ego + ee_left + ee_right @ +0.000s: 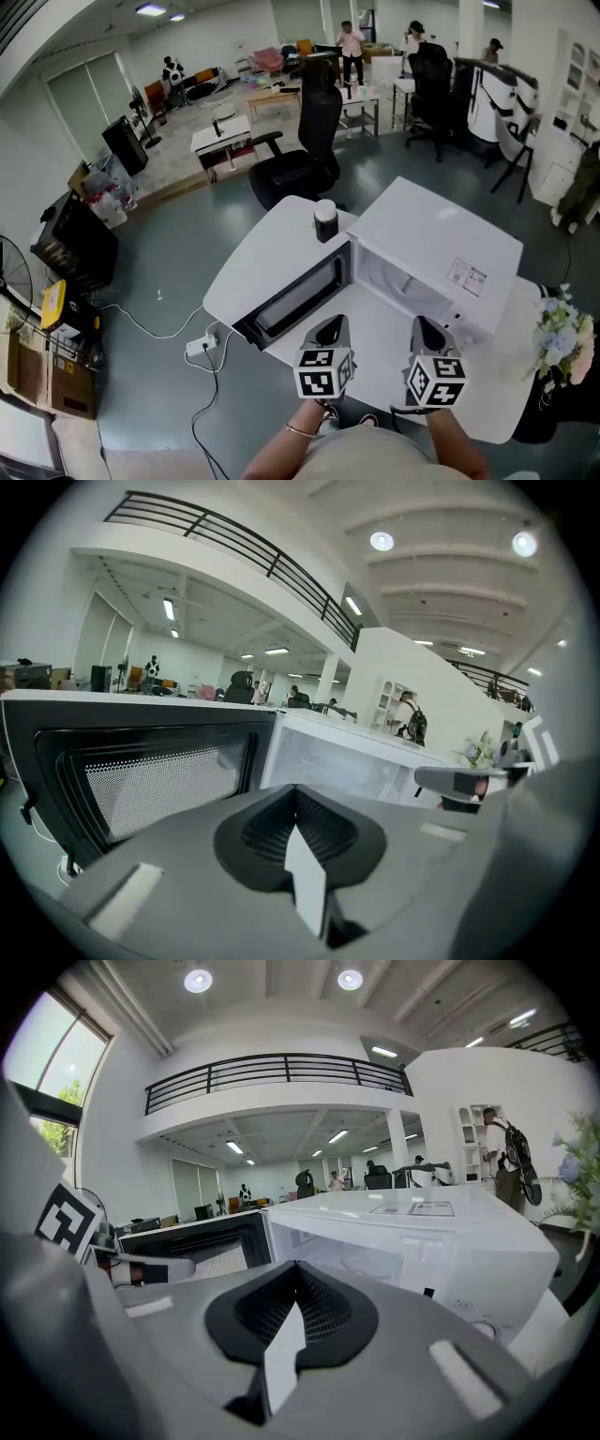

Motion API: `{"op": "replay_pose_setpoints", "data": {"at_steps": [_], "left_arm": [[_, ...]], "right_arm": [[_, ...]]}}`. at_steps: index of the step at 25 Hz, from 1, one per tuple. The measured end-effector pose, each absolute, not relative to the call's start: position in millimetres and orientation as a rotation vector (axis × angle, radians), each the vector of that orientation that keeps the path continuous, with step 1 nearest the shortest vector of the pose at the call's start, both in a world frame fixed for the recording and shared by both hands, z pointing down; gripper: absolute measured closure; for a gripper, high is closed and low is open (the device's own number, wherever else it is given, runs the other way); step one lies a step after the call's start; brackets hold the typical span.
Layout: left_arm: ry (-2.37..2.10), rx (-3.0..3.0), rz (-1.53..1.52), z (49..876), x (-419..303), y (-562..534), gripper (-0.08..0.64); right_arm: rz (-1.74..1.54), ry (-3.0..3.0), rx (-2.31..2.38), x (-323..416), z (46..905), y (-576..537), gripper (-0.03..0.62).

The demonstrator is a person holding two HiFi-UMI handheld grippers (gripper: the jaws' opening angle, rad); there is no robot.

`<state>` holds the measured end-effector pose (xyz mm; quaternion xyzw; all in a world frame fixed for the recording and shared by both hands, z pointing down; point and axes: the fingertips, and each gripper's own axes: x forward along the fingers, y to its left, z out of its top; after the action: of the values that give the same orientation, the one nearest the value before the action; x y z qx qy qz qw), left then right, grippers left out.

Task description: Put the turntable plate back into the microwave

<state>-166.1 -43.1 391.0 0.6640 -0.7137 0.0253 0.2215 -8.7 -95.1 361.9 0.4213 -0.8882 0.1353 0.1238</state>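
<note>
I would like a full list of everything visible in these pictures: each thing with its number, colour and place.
table: one, white, in the middle of the head view
microwave: one, white, on the table
microwave door: one, black, swung open toward the left
turntable plate: one, clear, apparently inside the microwave, hard to make out
cup: one, black with a white top, on the table behind the door
flowers: one bunch, pale, at the table's right edge
office chair: one, black, beyond the table
power strip: one, white, on the floor at the left
left gripper: one, grey, before the door, jaws shut, empty
right gripper: one, grey, before the cavity, jaws shut, empty
</note>
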Motion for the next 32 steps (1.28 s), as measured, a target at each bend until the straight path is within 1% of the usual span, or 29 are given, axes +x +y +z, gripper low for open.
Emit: {"op": "replay_pose_setpoints", "data": {"at_steps": [32], "left_arm": [[-1.948, 1.824, 0.060, 386, -167, -57, 0.561]], "right_arm": [[0.439, -2.565, 1.346, 7, 353, -106, 0.583]]}}
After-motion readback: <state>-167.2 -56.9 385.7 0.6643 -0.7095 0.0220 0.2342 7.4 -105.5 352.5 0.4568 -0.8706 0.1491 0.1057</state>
